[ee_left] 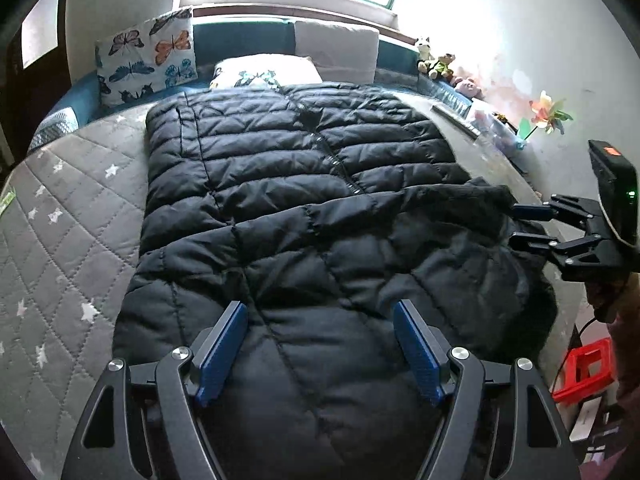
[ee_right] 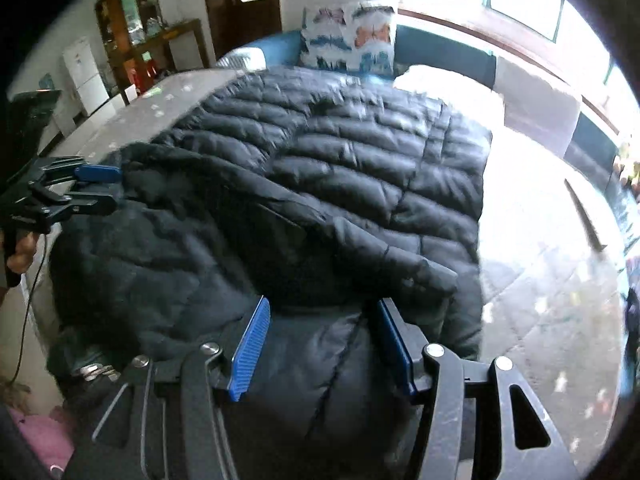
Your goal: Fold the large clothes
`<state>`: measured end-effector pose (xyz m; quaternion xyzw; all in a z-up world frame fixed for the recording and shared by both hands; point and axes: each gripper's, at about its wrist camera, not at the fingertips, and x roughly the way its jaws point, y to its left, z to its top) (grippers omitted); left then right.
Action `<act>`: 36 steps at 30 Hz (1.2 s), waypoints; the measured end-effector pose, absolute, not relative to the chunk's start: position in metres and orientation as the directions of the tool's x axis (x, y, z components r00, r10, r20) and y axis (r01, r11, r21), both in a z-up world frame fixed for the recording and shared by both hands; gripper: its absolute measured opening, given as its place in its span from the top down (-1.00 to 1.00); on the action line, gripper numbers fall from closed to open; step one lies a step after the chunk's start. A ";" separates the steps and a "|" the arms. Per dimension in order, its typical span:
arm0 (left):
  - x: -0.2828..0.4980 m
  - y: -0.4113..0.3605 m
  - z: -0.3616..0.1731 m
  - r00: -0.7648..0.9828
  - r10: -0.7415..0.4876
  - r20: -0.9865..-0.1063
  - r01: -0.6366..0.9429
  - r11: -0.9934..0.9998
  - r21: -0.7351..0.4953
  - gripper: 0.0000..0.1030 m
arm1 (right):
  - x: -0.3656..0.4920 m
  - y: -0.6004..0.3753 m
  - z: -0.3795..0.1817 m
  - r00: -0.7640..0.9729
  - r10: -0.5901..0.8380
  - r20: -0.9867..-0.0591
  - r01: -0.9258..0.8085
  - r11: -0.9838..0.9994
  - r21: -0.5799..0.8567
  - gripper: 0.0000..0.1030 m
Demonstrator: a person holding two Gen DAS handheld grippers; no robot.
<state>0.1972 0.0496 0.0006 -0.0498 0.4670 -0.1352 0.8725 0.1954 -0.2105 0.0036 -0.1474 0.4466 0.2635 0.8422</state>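
Note:
A large black quilted puffer jacket (ee_left: 304,184) lies spread along the bed, zipper side up, its near part folded over and bunched. It also shows in the right wrist view (ee_right: 360,168). My left gripper (ee_left: 320,312) is open just above the jacket's near end, nothing between its blue pads (ee_left: 222,352). My right gripper (ee_right: 322,308) is open, jaws astride a bunched fold of the jacket, not closed on it. The right gripper also shows at the right edge of the left wrist view (ee_left: 520,226); the left gripper shows at the left of the right wrist view (ee_right: 104,188).
The grey star-quilted mattress (ee_left: 68,216) has a butterfly cushion (ee_left: 146,58) and a white pillow (ee_left: 266,68) at the far end under the window. Plush toys (ee_left: 438,64) and a paper pinwheel (ee_left: 550,114) line the right wall. A red box (ee_left: 586,368) sits on the floor.

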 end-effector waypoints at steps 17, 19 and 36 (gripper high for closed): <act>0.062 -0.012 0.006 0.377 -0.368 -0.850 0.362 0.903 -0.231 -0.54 | 0.184 -0.209 -0.018 0.410 0.295 -0.863 -0.589 0.808 -0.004 -0.18; 0.054 -0.019 -0.005 0.335 -0.373 -0.865 0.360 0.899 -0.249 -0.54 | 0.171 -0.210 -0.004 0.447 0.295 -0.845 -0.595 0.803 -0.035 -0.18; 0.035 -0.031 -0.042 0.284 -0.282 -0.916 0.300 0.934 -0.195 0.28 | 0.074 -0.228 -0.023 0.384 0.282 -0.879 -0.723 0.684 -0.097 -0.18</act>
